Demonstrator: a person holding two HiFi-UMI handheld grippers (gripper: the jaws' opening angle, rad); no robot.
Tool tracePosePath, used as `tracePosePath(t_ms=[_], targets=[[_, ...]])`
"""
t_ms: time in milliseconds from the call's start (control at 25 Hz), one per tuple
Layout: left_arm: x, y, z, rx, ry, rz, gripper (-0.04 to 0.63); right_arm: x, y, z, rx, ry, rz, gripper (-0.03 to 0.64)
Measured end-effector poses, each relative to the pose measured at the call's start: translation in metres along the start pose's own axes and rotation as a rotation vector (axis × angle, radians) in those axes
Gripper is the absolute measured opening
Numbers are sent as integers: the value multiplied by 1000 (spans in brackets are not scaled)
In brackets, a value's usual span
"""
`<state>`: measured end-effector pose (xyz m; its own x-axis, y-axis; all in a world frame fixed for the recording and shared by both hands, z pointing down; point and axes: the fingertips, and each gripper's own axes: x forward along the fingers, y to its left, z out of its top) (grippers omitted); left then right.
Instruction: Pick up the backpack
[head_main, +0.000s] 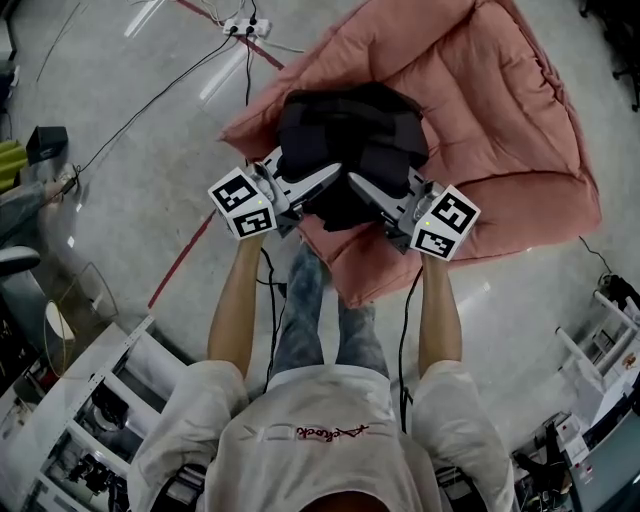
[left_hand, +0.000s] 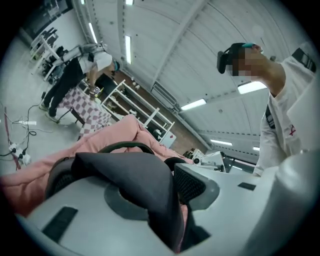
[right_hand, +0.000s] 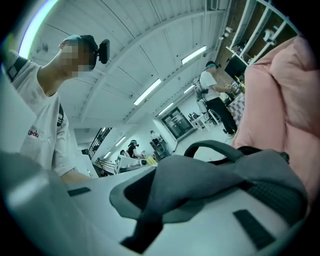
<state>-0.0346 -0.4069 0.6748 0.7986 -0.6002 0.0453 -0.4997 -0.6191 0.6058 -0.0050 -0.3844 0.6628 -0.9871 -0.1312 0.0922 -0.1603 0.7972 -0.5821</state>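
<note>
A black backpack (head_main: 350, 140) lies on a pink padded quilt (head_main: 500, 120) on the floor, just ahead of the person's feet. Both grippers reach level into its near side. My left gripper (head_main: 310, 165) has a grey-black shoulder strap (left_hand: 130, 175) draped over one jaw and pinched against the ribbed pad (left_hand: 191, 184) of the other. The backpack's top handle loop (left_hand: 125, 146) arches behind it. My right gripper (head_main: 385, 185) is shut on the other strap (right_hand: 210, 185), which fills the narrow gap between its jaws, with the handle loop (right_hand: 215, 145) just beyond.
Cables and a power strip (head_main: 245, 25) lie on the floor beyond the quilt, and a red tape line (head_main: 185, 255) runs at the left. White shelving racks (head_main: 80, 430) stand at the lower left. Another person (left_hand: 75, 70) works by shelves in the background.
</note>
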Motion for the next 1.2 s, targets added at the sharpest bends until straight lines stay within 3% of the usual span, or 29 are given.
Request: tracePosePath(t_ms=[160, 320, 600, 880, 1080, 1200], targets=[[8, 2, 2, 20, 14, -11, 110, 0, -2, -5, -18, 27, -6, 51], [8, -2, -5, 88, 33, 5, 54, 4, -5, -6, -42, 31, -64, 51], [1, -21, 3, 94, 24, 59, 48, 3, -1, 4, -59, 5, -165, 49], [-10, -58, 11, 103, 9, 93, 48, -12, 30, 16, -29, -62, -186, 49], [-7, -77, 33, 118, -16, 131, 48, -19, 39, 45, -25, -95, -199, 49], [-5, -95, 62, 159, -65, 146, 48, -23, 53, 78, -79, -117, -190, 49]])
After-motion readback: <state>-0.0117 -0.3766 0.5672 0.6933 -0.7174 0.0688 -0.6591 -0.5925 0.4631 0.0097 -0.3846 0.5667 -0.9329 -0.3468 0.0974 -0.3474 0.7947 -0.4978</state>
